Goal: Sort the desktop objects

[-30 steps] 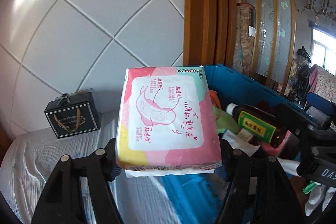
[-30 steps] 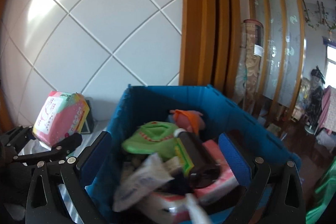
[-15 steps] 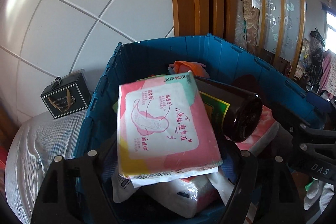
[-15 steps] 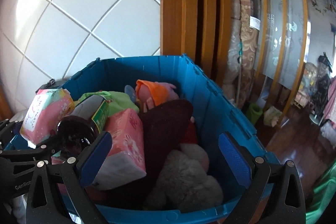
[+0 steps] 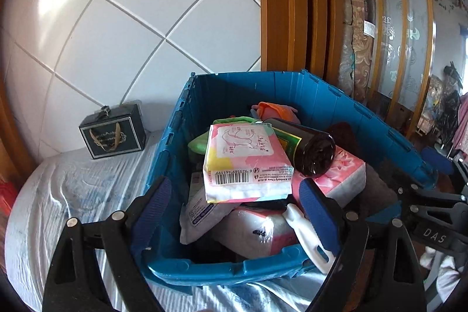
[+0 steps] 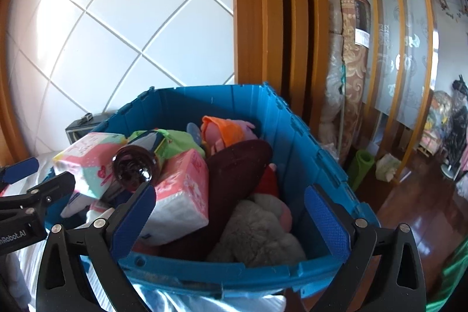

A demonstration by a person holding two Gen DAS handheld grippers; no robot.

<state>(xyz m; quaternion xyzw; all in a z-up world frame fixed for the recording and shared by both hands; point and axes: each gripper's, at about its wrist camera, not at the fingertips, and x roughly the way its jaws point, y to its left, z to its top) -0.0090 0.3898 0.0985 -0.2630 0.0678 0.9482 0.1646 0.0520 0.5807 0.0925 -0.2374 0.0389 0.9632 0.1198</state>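
Opening over the blue plastic crate (image 5: 336, 107), the left gripper (image 5: 237, 209) fingers are released — the pink soft-wrapped pad pack (image 5: 244, 163) lies ahead between them atop the pile — so withdraw straight back, without snagging it.

White tiled wall (image 5: 140, 28), diagonal grout, sunlit at upper left. Right of it a wooden frame (image 6: 263, 19), then a frosted slatted screen (image 6: 409, 28). Glossy wood floor (image 6: 415, 212) below the screen.

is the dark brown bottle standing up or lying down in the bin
Lying down: the dark brown bottle rests on its side atop the pile in the blue bin, round base facing the camera.
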